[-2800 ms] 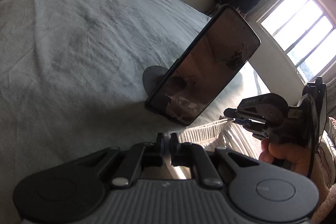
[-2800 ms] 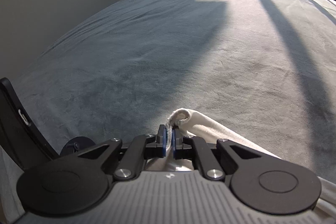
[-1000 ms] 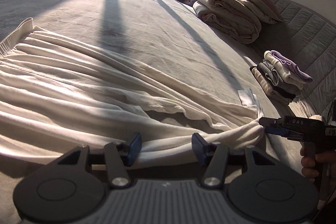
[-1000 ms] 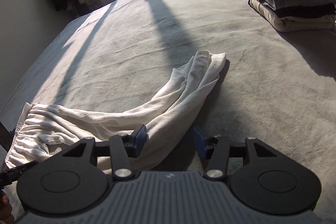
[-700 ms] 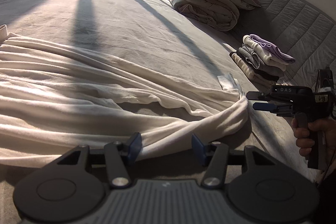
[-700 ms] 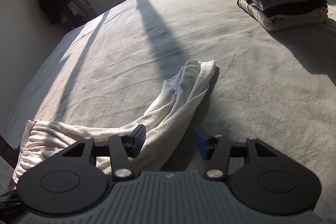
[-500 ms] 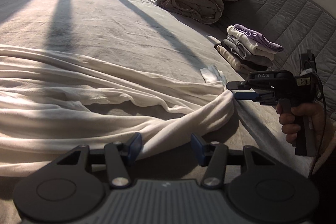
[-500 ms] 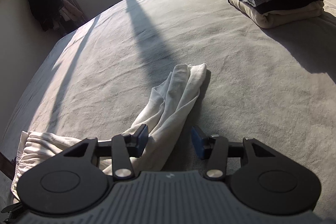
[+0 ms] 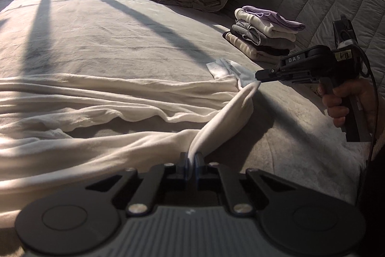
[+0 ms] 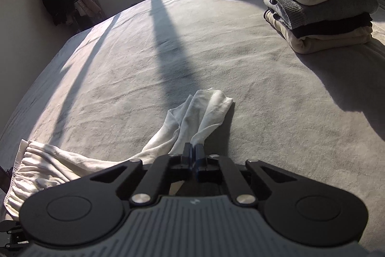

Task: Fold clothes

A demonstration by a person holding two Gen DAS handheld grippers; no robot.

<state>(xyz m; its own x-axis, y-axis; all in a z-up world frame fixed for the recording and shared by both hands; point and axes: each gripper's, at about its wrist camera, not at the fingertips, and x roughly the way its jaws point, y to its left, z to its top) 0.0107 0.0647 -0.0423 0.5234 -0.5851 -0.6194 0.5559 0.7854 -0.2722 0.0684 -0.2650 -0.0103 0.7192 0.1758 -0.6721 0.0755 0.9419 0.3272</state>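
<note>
Grey bed (image 9: 125, 35) with cream trousers (image 9: 96, 107) spread across it.
Left gripper (image 9: 191, 161) and right gripper (image 10: 193, 153) each pinch a trouser leg end; 1 folded stack (image 10: 320, 1) sits well apart.

Left gripper (image 9: 191, 161): black, with two blue-lined fingers (image 9: 182, 160) on angled black link arms, each pinned by a silver screw. Behind them, a grey ribbed body flanked by two round black discs with faint circular grooves. Right gripper (image 10: 193, 152): same build, black links, silver screws, grey ribbed centre with a small pale logo. Seen from the left wrist camera, a black pistol-grip shape with "DAS" in white letters on a dark plate, a white handwritten label, and a thin black cable looping behind. Bare-skinned right hand (image 9: 346, 100), fingers around the handle.
</note>
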